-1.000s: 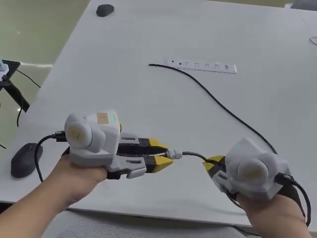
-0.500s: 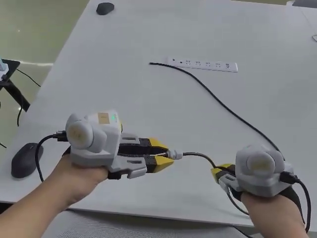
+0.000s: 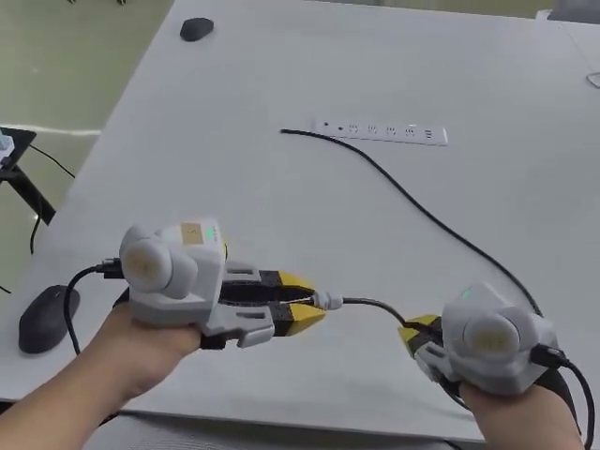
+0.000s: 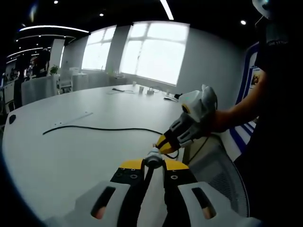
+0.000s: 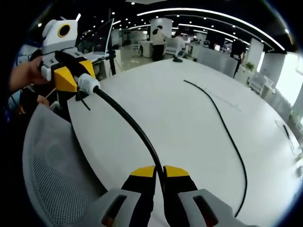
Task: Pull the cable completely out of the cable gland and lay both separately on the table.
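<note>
A pale grey, smooth-topped table [image 3: 281,216] is carrying a white, long plastic power strip [image 3: 380,131], which is lying well towards the far edge. A long black cable [image 3: 412,202] is trailing from just beside the strip's left end diagonally across the top towards the near right corner. A black oval computer mouse [image 3: 47,317] is sitting at the near left corner, and a second dark oval mouse [image 3: 196,29] is resting by the far left edge.

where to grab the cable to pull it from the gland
Grip the cable on its free stretch just outside the cable gland, jaws across the round jacket, from the end away from the left tool pinching the gland. It leaves the gland nearly straight there, so the pull runs along the bore. The right tool grips there.
</note>
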